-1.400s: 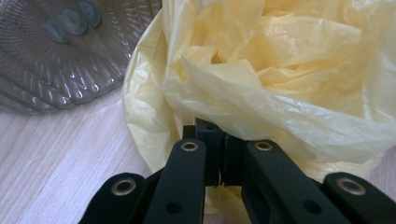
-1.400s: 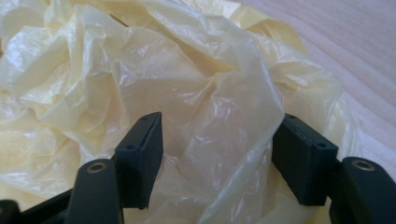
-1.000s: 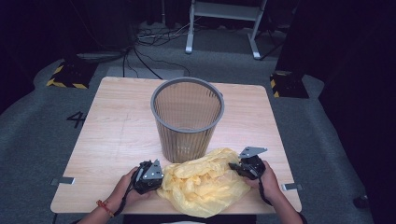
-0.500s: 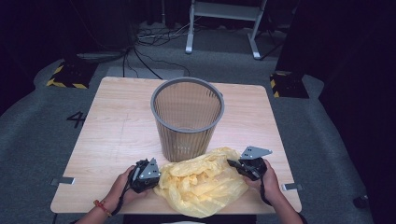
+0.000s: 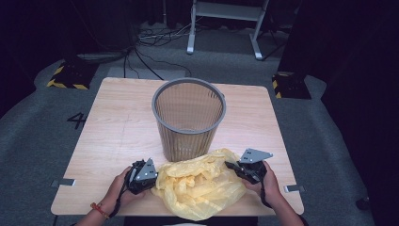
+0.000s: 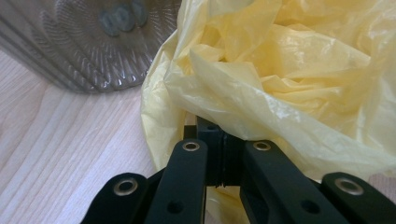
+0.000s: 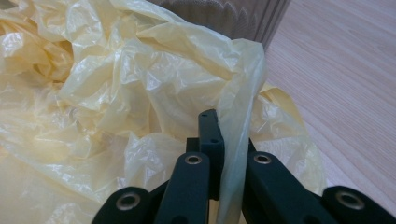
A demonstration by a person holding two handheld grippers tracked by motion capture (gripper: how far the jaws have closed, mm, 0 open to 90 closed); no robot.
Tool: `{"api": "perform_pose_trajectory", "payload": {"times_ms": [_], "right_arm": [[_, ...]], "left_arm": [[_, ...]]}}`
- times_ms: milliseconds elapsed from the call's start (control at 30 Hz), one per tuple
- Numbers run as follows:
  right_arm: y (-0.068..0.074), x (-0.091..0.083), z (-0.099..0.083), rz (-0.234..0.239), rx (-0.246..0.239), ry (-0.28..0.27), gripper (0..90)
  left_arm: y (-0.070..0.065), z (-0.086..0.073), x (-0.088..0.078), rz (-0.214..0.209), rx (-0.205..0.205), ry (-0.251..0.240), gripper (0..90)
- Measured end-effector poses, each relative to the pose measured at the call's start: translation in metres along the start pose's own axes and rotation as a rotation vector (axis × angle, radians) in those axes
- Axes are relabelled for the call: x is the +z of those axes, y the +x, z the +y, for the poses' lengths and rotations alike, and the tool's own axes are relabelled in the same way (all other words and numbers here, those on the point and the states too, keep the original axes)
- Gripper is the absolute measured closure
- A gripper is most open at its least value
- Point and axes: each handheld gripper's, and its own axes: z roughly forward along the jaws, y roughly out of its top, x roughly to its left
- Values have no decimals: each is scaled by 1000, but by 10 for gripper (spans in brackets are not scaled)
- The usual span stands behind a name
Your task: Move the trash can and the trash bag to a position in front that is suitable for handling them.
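A crumpled yellow plastic bag (image 5: 202,188) lies on the wooden table (image 5: 117,127) at its near edge, right in front of a grey wire-mesh waste basket (image 5: 188,141). My left gripper (image 5: 153,178) is at the bag's left edge. In the left gripper view, that gripper (image 6: 219,135) is shut on a fold of the bag (image 6: 280,70), with the basket (image 6: 93,42) behind it. My right gripper (image 5: 231,165) is at the bag's right edge. In the right gripper view, that gripper (image 7: 224,130) is shut on a strip of the bag (image 7: 140,84) running down between its jaws.
The basket stands upright in the middle of the table, touching or nearly touching the bag. Bare wood lies to its left, right and far side. Beyond the table are a grey floor, cables (image 5: 141,52) and a metal stand (image 5: 226,14).
My right gripper has risen slightly with the bag's right edge. My left gripper has edged a little to the left. The bag stays gripped on both sides.
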Motion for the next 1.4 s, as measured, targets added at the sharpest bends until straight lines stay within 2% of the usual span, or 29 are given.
{"api": "perform_pose_trajectory", "payload": {"times_ms": [33, 367, 700, 933, 1400], "right_arm": [[5, 0, 4, 11, -22, -26, 900], [10, 2, 10, 18, -59, -48, 900], [14, 6, 16, 22, -76, -59, 900], [17, 6, 19, 26, -86, -69, 900], [24, 3, 29, 24, -124, -125, 900]], "left_arm": [[0, 0, 0, 2, 2, 0, 894], [1, -3, -7, 26, -12, -13, 895], [3, -8, -15, 54, -31, -22, 895], [3, -10, -20, 68, -30, -24, 895], [3, -11, -28, 108, -31, -43, 895]]}}
